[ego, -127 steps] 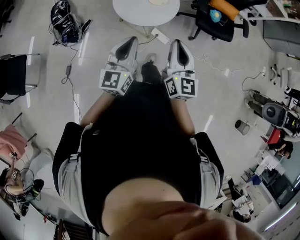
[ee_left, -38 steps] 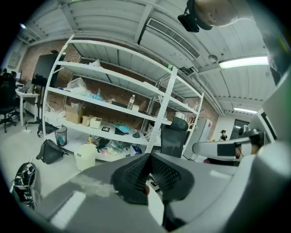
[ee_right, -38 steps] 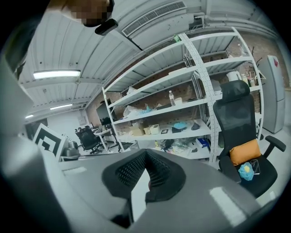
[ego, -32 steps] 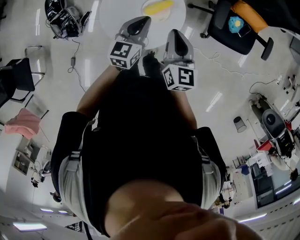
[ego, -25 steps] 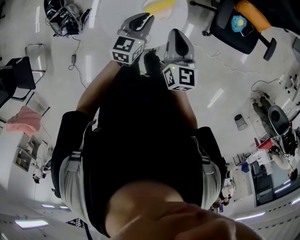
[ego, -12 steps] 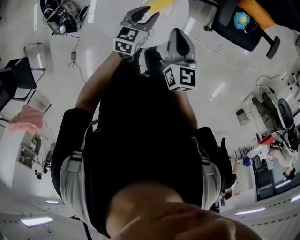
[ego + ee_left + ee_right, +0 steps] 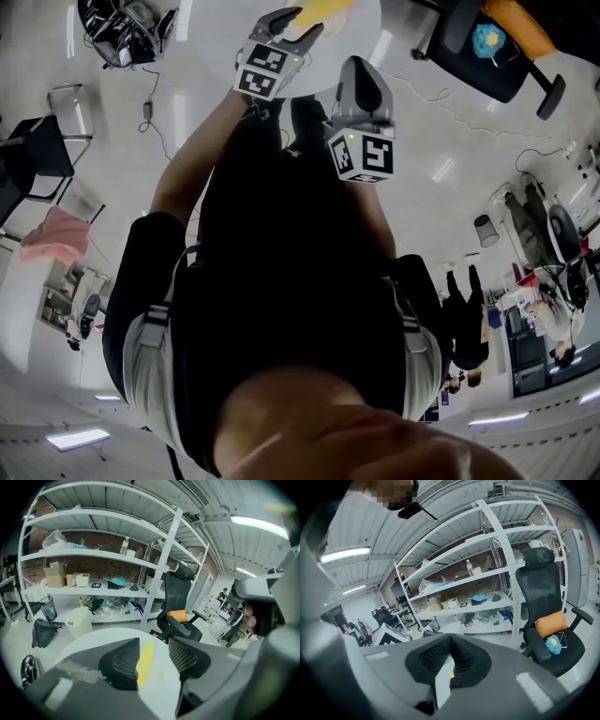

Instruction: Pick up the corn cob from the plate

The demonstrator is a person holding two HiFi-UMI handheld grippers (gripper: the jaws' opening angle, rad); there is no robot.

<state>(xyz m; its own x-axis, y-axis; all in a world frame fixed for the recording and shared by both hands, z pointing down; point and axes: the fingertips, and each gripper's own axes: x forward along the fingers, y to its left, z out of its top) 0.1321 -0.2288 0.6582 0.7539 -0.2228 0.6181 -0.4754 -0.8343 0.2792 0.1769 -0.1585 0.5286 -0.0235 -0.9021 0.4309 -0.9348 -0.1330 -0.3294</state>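
Since a second ago my left gripper point(image 7: 296, 22) has pushed forward and down over the round white table point(image 7: 361, 28), and its jaws have just been opening. They now stand well apart. In the left gripper view point(image 7: 154, 654) the yellow corn cob point(image 7: 144, 660) lies on the tabletop in the gap between them, with its near end tucked behind the left pad point(image 7: 123, 663). Neither pad presses on it, as far as I can see. I cannot separate the plate from the white tabletop in any view.

In the head view the corn cob point(image 7: 322, 8) sits at the very top edge, just beyond the left fingertips.

My right gripper point(image 7: 357, 67) hangs further back, at the near edge of the table, and has barely shifted. Its own view shows its jaws point(image 7: 449, 641) closed tip to tip on nothing.

Off to the right stands a black office chair point(image 7: 473, 47) with an orange cushion point(image 7: 549, 623).
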